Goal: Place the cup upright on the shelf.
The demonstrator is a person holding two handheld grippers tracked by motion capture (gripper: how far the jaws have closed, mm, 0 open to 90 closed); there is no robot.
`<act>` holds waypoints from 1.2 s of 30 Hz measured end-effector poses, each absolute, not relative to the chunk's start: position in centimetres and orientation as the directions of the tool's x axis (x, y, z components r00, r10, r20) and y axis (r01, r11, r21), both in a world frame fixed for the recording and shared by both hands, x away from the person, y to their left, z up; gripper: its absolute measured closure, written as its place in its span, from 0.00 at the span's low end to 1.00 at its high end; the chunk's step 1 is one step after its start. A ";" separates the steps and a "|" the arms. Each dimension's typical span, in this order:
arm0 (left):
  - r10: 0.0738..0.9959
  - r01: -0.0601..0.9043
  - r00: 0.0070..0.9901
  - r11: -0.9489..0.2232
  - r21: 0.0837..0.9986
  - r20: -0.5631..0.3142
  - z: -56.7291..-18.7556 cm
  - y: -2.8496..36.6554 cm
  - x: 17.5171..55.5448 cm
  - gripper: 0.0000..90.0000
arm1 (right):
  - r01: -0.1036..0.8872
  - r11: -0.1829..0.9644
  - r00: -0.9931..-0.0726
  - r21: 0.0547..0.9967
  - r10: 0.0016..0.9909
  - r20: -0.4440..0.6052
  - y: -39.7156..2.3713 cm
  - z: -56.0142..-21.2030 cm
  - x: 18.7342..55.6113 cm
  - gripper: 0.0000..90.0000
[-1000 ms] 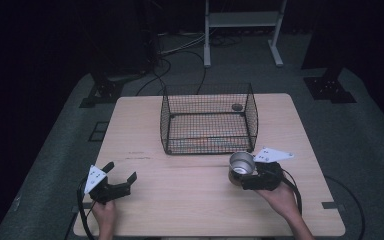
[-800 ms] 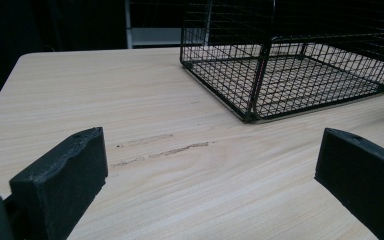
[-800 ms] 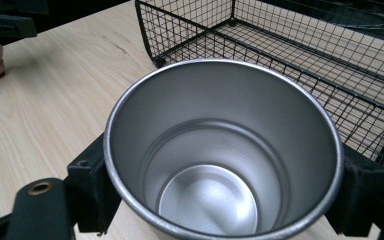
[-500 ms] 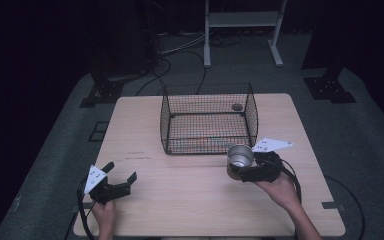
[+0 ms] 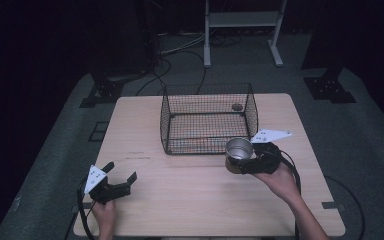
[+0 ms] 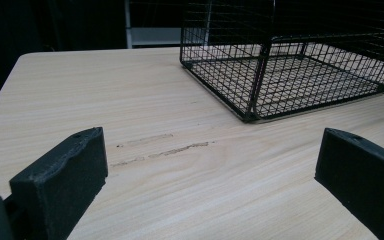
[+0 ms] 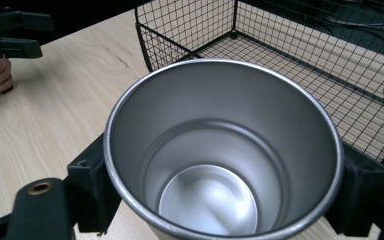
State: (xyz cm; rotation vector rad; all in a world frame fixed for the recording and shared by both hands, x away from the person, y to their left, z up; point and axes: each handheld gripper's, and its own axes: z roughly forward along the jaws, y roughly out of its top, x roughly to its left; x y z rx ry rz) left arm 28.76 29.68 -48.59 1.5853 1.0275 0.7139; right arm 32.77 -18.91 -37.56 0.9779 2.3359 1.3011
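Right gripper [image 5: 241, 161] fingers pinch an empty metal cup [image 5: 239, 149] just before the wire basket [image 5: 208, 119]; left gripper [image 5: 116, 179] fingers spread over the tabletop [image 5: 180, 190].

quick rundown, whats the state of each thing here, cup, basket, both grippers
metal cup: upright, empty, clamped at its sides, held next to the basket's front right corner
wire basket: open-topped, standing on the table, one small dark object at its back right
right gripper: shut on the cup
left gripper: open, nothing between its fingers
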 end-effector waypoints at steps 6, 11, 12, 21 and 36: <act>0.891 0.254 0.449 -0.062 0.965 -0.060 -48.6 29.7 28.8 0.00 | 0.410 0.371 -0.727 0.834 0.684 0.053 -18.7 -36.7 33.2 0.20; 0.890 0.256 0.451 -0.062 0.965 -0.063 -48.6 29.7 28.8 0.00 | 0.405 0.376 -0.730 0.833 0.681 0.048 -18.5 -35.9 33.7 0.20; 0.890 0.256 0.451 -0.062 0.965 -0.062 -48.6 29.7 28.8 0.00 | 0.401 0.379 -0.734 0.834 0.678 0.045 -18.5 -35.7 33.8 0.20; 0.890 0.251 0.451 -0.059 0.966 -0.063 -48.6 29.7 28.8 0.00 | 0.393 0.385 -0.734 0.835 0.678 0.032 -17.8 -34.3 35.1 0.20; 0.889 0.256 0.454 -0.065 0.964 -0.061 -48.6 29.7 28.8 0.00 | 0.377 0.405 -0.735 0.833 0.678 0.002 -16.7 -32.4 37.2 0.20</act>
